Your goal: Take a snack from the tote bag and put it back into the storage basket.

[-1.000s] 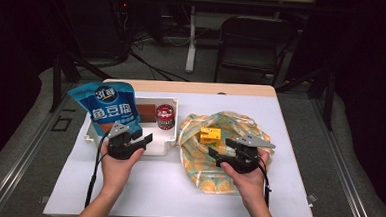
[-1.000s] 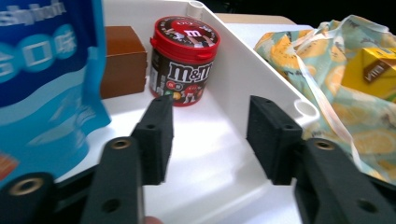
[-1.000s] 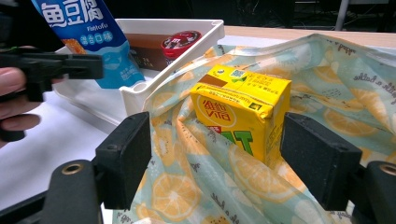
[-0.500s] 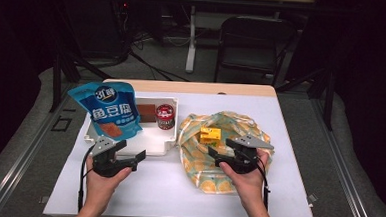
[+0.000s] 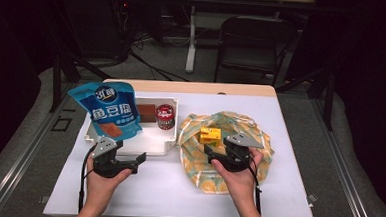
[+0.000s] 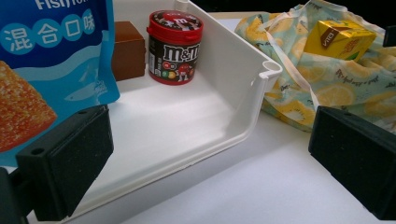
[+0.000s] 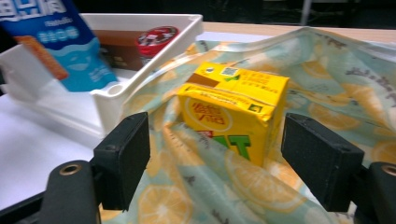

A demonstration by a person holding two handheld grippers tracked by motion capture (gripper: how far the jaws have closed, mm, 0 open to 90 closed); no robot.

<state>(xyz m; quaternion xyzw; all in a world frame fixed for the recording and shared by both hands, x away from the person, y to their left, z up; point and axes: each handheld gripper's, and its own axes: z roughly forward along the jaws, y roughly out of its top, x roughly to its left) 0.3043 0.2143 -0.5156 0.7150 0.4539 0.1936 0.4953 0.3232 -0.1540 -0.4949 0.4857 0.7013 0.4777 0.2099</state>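
Carton lies straight ahead of the right tool, on the bag.

The right tool stands open, jaws either side of the yellow carton without touching it; the carton rests on the lemon-print bag, a corner toward the tool. The left tool, empty, jaws just opened wide, faces the white tray and lies farther from the carton.
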